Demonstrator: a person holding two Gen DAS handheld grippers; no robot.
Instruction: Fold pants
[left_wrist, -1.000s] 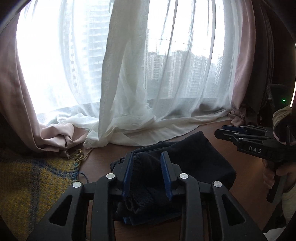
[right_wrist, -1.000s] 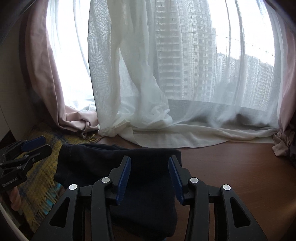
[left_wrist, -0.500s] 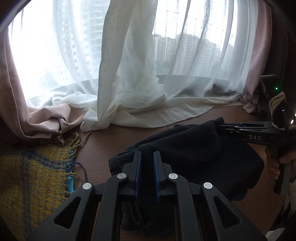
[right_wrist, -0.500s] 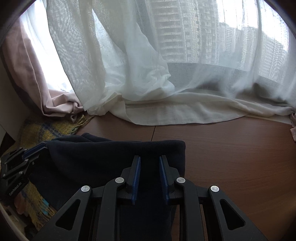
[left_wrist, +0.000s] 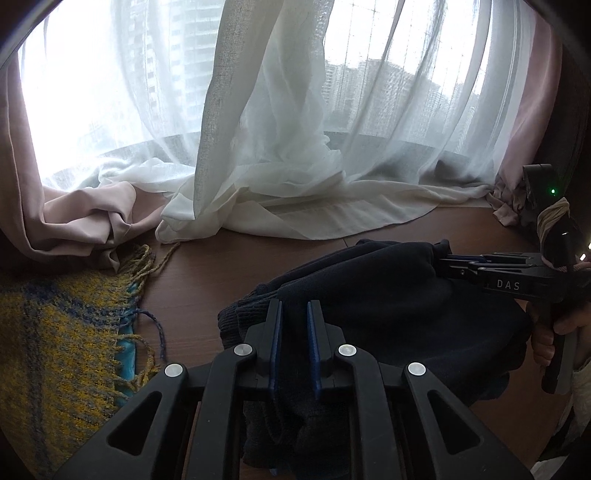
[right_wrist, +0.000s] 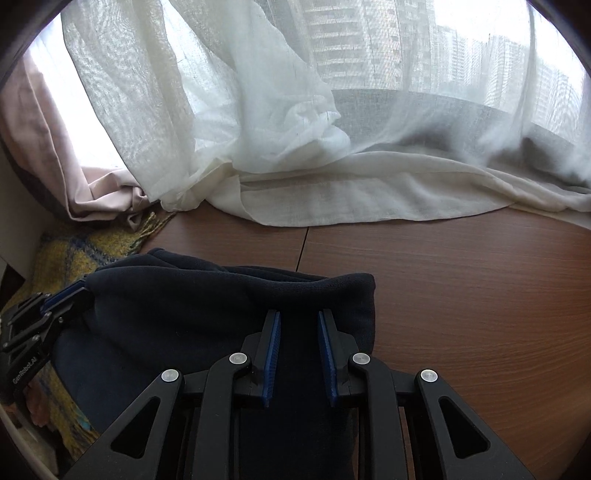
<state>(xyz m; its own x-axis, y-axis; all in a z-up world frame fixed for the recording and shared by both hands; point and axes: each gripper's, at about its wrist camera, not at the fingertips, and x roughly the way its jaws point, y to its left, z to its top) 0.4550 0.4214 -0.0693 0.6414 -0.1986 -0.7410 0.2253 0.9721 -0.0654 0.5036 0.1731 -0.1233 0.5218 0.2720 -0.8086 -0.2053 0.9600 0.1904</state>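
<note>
A brown table (right_wrist: 461, 295) runs to white curtains (left_wrist: 288, 147) at the window; a yellow blanket (left_wrist: 55, 350) lies on its left side; the dark pants (right_wrist: 192, 310) hang folded between both tools, above the table; the left gripper (left_wrist: 294, 314) pinches one end of the pants; the right gripper (right_wrist: 297, 325) clamps the other end.
</note>
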